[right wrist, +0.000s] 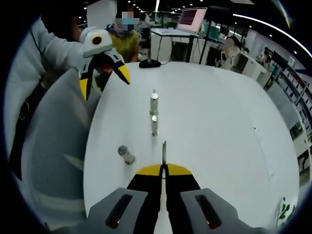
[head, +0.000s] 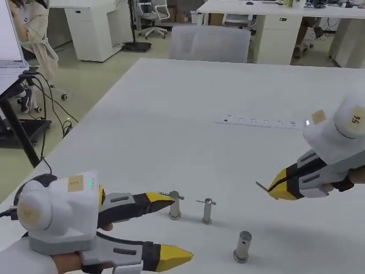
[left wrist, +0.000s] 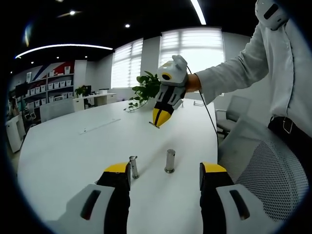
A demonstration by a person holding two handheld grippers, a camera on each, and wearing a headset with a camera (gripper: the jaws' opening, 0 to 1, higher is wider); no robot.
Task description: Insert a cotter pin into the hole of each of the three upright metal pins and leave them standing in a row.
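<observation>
Pin 1 (head: 174, 206) and pin 2 (head: 207, 211) stand upright, close side by side, near the front edge of the table (head: 171, 114). Cotter A (head: 180, 197) sits crosswise through the top of pin 1, cotter B (head: 200, 201) through the top of pin 2.

Pin 3 (head: 243, 246) is upright with a bare top. It stands right of pin 2 and nearer the person, so it is off the line of the other two.

Right gripper (head: 275, 188): jaws fully closed on cotter C (head: 262, 186), which sticks out past the tips. It is held in the air, above and to the right of the pins and well apart from them. In the right gripper view, cotter C (right wrist: 164, 150) points along the table toward pin 2 (right wrist: 155, 125) and pin 1 (right wrist: 154, 103), with pin 3 (right wrist: 126, 154) off to the left.

Left gripper (head: 181, 226): jaws wide apart, nothing between them. Its farther jaw tip is just beside pin 1; contact cannot be told. In the left gripper view, pin 3 (left wrist: 169, 161) stands ahead between the jaws.

A power strip (head: 259, 121) lies farther back on the table.
</observation>
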